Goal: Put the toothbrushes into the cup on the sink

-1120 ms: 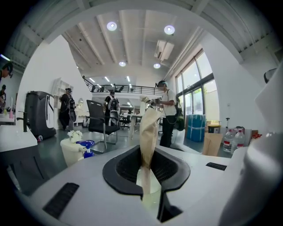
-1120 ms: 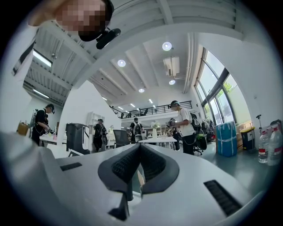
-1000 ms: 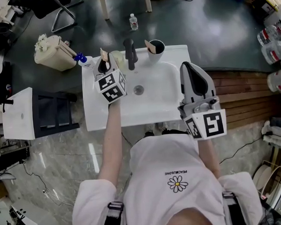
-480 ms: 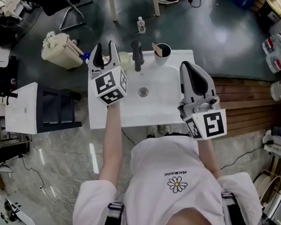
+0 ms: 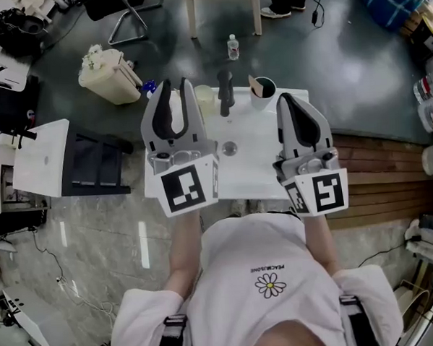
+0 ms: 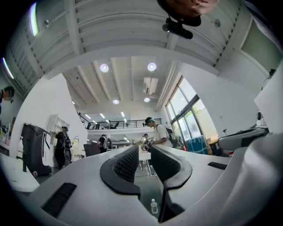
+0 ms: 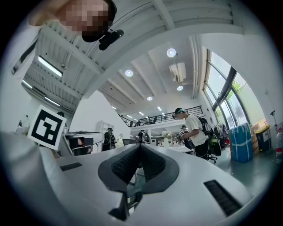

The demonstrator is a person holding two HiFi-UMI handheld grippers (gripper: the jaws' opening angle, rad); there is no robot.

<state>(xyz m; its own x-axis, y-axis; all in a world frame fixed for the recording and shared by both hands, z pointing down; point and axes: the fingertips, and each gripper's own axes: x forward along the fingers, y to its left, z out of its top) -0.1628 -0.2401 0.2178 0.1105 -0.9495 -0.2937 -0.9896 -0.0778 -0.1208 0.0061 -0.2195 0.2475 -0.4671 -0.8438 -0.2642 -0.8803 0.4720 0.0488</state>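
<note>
A white sink (image 5: 258,175) lies below me with a dark faucet (image 5: 225,90) at its back edge. To the right of the faucet stands a dark cup (image 5: 265,91) with a tan end, seemingly a toothbrush (image 5: 254,82), sticking out of it. A pale cup (image 5: 204,97) stands to the left of the faucet. My left gripper (image 5: 175,87) is raised high over the sink's left side; its jaws have just been closing, stand open, and hold nothing (image 6: 143,162). My right gripper (image 5: 289,100) hovers over the sink's right side, shut and empty (image 7: 139,152).
A blue-capped bottle (image 5: 148,86) shows at the sink's back left corner. On the floor are a cream bin (image 5: 110,74), a water bottle (image 5: 232,46), a white table (image 5: 38,158) with a dark stool (image 5: 96,164) at left, and wooden decking (image 5: 379,174) at right.
My left gripper rose from the sink's back left corner, where it was low by a dark cup, and drew back toward me with open jaws. The right gripper barely shifted.
</note>
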